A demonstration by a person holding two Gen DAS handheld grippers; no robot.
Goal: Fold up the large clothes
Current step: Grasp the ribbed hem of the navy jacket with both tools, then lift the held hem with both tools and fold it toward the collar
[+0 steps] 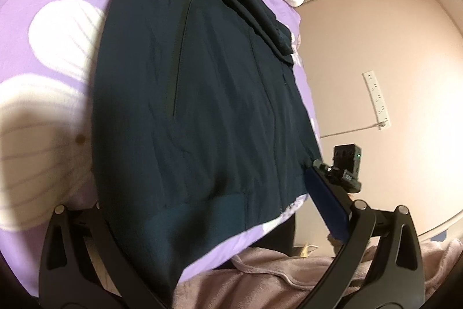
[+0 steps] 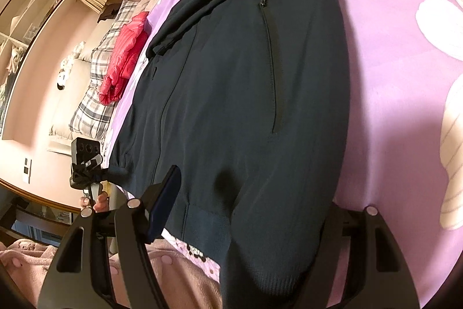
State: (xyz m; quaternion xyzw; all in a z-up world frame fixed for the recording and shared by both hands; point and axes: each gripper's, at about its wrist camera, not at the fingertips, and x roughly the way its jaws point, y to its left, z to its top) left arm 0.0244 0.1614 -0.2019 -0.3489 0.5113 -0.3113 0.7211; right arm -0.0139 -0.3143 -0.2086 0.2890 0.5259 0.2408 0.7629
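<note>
Already one sleeve [image 2: 202, 10] lies folded across the jacket [image 2: 231, 94]; both grippers, left [image 1: 202, 225] and right [image 2: 254, 204], gape empty at the hem [image 1: 202, 210], body fold still to come.

- Dark navy jacket [image 1: 202, 106] lies flat, front up, on the purple bedspread before me.
- One sleeve folded diagonally across its chest.
- Centre zip closed; zipped side pocket visible.
- Ribbed hem nearest me, at the bed's edge.
</note>
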